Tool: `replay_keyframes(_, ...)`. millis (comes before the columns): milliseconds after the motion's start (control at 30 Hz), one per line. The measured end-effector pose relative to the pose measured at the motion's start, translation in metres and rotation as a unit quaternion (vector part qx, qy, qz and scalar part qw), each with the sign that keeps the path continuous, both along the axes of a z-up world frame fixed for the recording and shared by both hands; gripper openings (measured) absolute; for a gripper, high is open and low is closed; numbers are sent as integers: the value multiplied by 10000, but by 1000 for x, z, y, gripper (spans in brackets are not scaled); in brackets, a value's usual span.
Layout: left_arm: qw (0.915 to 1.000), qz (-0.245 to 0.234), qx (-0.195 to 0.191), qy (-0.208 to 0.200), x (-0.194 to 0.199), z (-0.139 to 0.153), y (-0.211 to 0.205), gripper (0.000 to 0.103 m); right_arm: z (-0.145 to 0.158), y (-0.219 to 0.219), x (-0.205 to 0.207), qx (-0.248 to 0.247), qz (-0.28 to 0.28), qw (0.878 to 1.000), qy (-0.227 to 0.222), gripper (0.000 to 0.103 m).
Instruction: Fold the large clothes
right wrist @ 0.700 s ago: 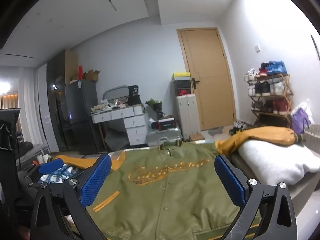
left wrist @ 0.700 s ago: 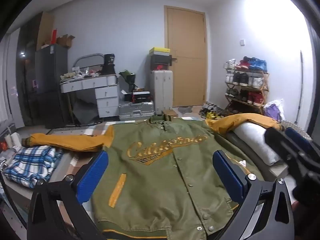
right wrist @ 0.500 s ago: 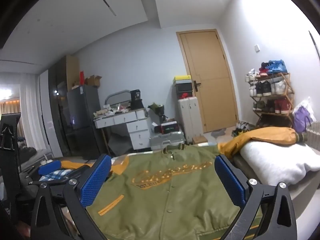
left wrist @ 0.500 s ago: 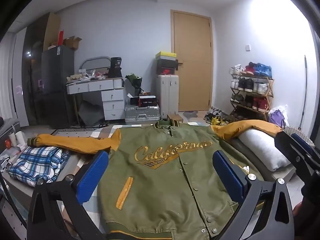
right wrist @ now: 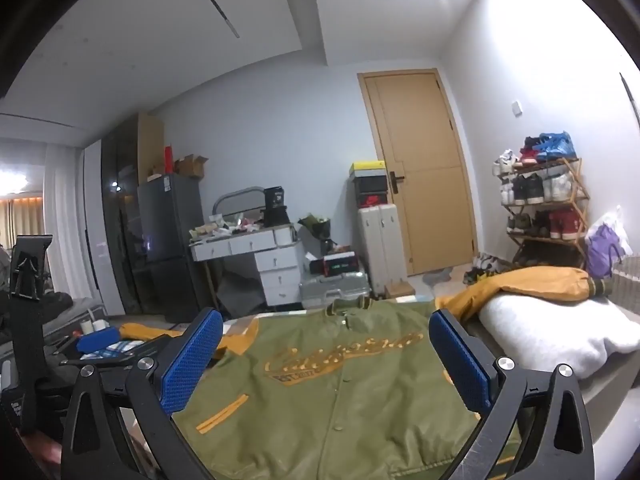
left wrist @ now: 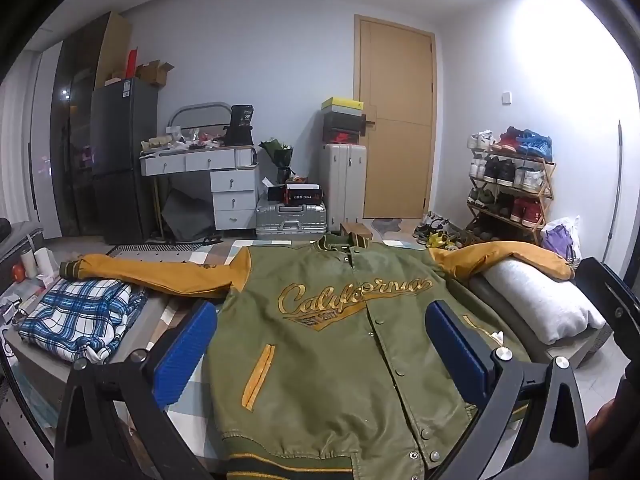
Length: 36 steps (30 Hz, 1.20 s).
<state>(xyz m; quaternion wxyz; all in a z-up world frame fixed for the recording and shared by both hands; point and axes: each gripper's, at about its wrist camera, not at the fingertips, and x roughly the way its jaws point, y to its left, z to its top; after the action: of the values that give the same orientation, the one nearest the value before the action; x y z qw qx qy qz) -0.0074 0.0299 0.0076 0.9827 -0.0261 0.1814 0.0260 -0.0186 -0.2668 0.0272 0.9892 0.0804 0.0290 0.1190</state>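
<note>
An olive green bomber jacket (left wrist: 332, 344) with mustard sleeves and gold "California" lettering lies flat, front up, on the bed, collar at the far end. Its left sleeve (left wrist: 152, 270) stretches out to the left; its right sleeve (left wrist: 508, 256) drapes over a white pillow (left wrist: 544, 304). My left gripper (left wrist: 320, 356) hovers above the jacket's lower half, jaws wide open and empty. My right gripper (right wrist: 326, 358) is held level above the jacket (right wrist: 332, 392) near its hem, also wide open with nothing between the blue pads. The left gripper's body (right wrist: 100, 338) shows at the left of the right wrist view.
A folded blue plaid garment (left wrist: 80, 316) lies on the bed's left side. Beyond the bed stand a white desk with drawers (left wrist: 216, 184), a silver suitcase (left wrist: 290, 220), a dark fridge (left wrist: 120, 160), a wooden door (left wrist: 394, 128) and a shoe rack (left wrist: 510, 184).
Both grippers have tilted upward: the room sits lower in both views and more ceiling shows. The jacket has not moved and both grippers stay open.
</note>
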Motion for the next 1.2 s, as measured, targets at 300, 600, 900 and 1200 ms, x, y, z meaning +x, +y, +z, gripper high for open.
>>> replay_keyframes(300,10000,37,-40,17,-2,2,1,102,1,-3,-6,76,2,9999,-153,103)
replay_keyframes(600,10000,47,-39,58,-2,1,0,102,2,-1,-7,23,17,9998,-172,103)
replay_keyframes(900,9999,79,-22,88,-1,-1,-1,102,5,-3,-10,57,-78,9996,-264,103)
replay_keyframes(1200,9999,116,19,46,-1,-1,-1,102,7,-1,-13,32,0,9994,-353,103)
